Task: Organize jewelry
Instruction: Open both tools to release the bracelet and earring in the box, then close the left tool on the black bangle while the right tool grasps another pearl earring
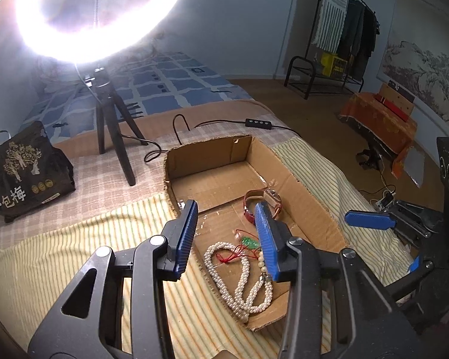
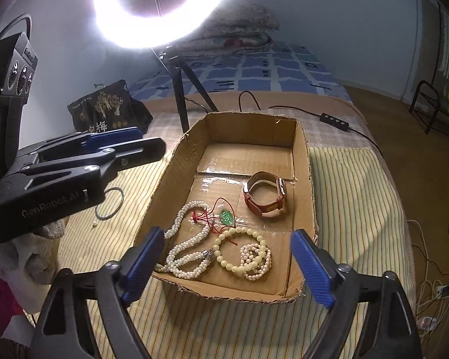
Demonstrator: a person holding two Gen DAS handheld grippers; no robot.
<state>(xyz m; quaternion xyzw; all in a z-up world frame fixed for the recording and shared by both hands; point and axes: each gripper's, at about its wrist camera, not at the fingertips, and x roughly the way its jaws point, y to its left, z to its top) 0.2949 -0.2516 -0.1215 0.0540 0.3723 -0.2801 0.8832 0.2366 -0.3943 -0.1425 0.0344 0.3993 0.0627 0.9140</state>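
Note:
An open cardboard box [image 2: 311,179] lies on a striped cloth. Inside it are a white pearl necklace [image 2: 191,248], a pale bead bracelet [image 2: 248,257], a green pendant on red cord [image 2: 227,217] and a brown-strapped watch [image 2: 266,194]. A dark ring [image 2: 109,206] and a small bead lie on the cloth left of the box. My right gripper [image 2: 227,257] is open and empty above the box's near edge. My left gripper [image 1: 227,224] is open and empty over the box's left wall; the necklace [image 1: 239,278] and watch [image 1: 263,200] show there too.
A ring light on a black tripod [image 2: 179,95] stands behind the box, its cable and controller [image 2: 333,121] trailing right. A black snack bag [image 2: 107,110] sits at back left. The bed edge drops to the floor on the right.

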